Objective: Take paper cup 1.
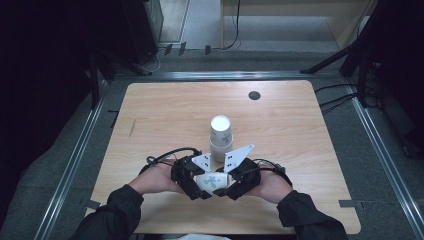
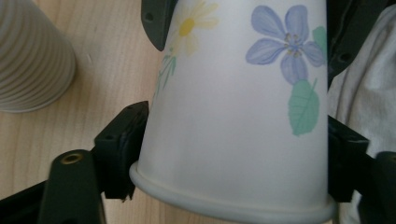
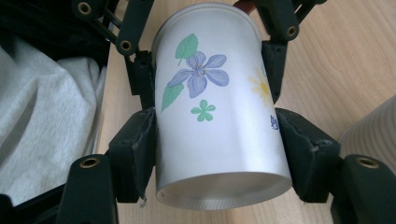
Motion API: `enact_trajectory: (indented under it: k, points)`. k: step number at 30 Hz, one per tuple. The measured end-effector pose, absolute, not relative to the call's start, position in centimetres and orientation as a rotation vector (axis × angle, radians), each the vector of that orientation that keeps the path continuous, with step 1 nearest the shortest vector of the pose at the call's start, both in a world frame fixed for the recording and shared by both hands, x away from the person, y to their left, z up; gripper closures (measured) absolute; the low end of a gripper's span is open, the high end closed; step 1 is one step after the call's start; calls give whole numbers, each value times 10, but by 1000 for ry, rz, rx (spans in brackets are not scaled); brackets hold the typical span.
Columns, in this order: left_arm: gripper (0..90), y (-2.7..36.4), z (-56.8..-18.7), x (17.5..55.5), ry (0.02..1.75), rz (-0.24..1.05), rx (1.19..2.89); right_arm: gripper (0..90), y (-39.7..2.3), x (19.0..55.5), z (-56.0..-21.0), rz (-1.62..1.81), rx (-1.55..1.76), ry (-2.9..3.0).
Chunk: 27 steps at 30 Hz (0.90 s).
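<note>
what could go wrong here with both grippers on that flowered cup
1. The flowered paper cup is thin, and the left gripper and right gripper both sit against its wall; squeezing harder may dent it.
2. It lies sideways between them above the table; if one set of jaws lets go unevenly, it may tip out or roll.
3. The stack of ribbed cups stands just behind the grippers; a forward swing could knock it over.

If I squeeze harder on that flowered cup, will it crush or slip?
The flowered cup looks like thin paper, so it probably dents under a firm squeeze. Its wall tapers between the right gripper pads, so it may slide toward the narrow end. It lies sideways, held by the left gripper too; set down like that, it would likely roll.
</note>
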<state>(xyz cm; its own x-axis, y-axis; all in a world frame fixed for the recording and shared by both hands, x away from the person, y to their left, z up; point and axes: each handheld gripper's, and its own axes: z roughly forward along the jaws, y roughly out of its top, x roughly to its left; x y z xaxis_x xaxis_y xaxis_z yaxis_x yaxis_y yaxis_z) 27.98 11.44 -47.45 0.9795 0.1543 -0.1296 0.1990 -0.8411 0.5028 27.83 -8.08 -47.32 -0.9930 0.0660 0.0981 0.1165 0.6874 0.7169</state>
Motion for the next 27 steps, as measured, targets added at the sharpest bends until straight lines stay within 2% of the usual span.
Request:
enact_trajectory:
  k: [2,14,27]
  points:
    - [109,115,-471,279,266,-77,2558,341,-81,278,-471,-1208,-157,-2833]
    - [110,138,-452,285,316,-94,2341,341,-109,286,-451,-1404,-212,-2745]
    - [127,144,-443,279,325,-134,2178,340,-127,287,-436,-1554,-203,-2628]
